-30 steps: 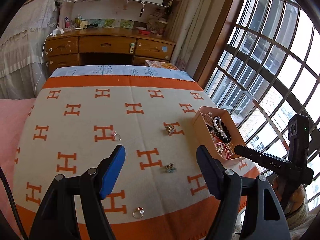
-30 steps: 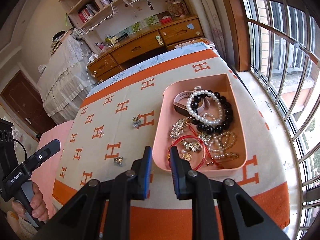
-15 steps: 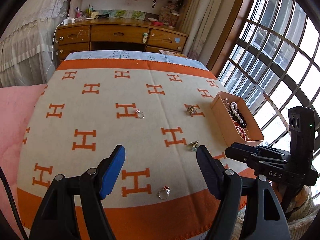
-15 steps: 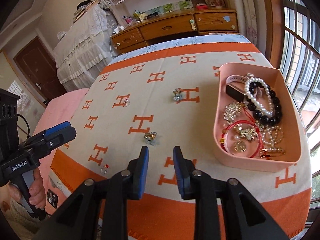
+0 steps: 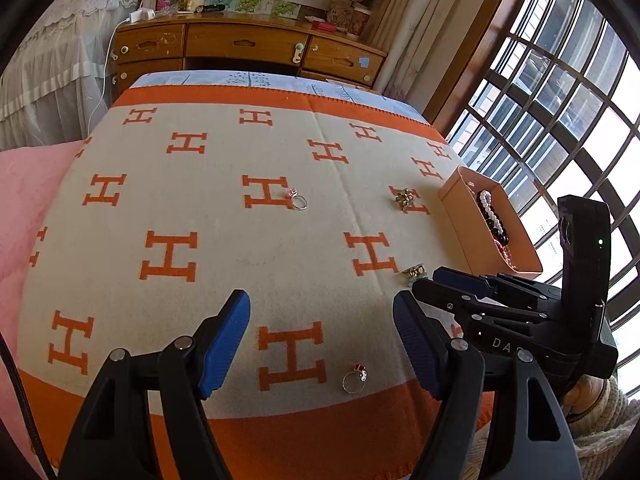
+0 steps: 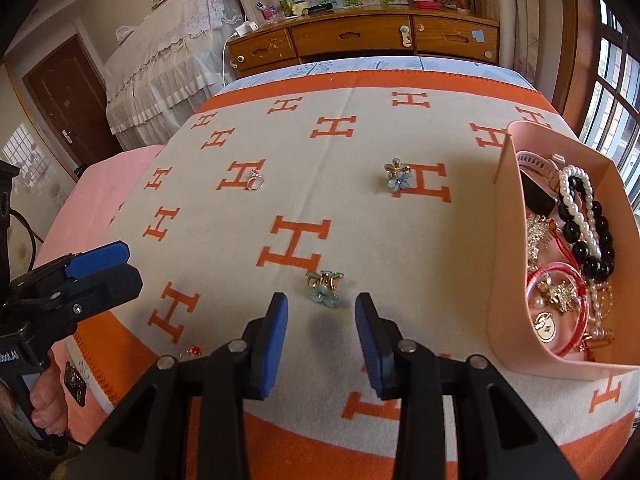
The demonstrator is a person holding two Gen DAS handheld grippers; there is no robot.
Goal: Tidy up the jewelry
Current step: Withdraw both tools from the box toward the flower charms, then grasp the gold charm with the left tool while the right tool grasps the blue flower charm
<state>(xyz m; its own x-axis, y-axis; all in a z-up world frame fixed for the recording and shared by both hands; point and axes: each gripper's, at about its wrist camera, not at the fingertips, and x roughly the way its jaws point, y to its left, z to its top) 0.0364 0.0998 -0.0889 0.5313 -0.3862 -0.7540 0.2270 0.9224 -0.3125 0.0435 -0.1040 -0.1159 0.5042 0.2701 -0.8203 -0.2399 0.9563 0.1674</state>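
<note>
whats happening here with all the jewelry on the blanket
A person holding tongs in each hand is tidying jewelry into a pink tray, which already holds bracelets and brooches. The right tongs are open just short of a blue flower clip. The left tongs are open and empty above a red-stone ring. A second flower clip and another ring lie loose on the blanket.
</note>
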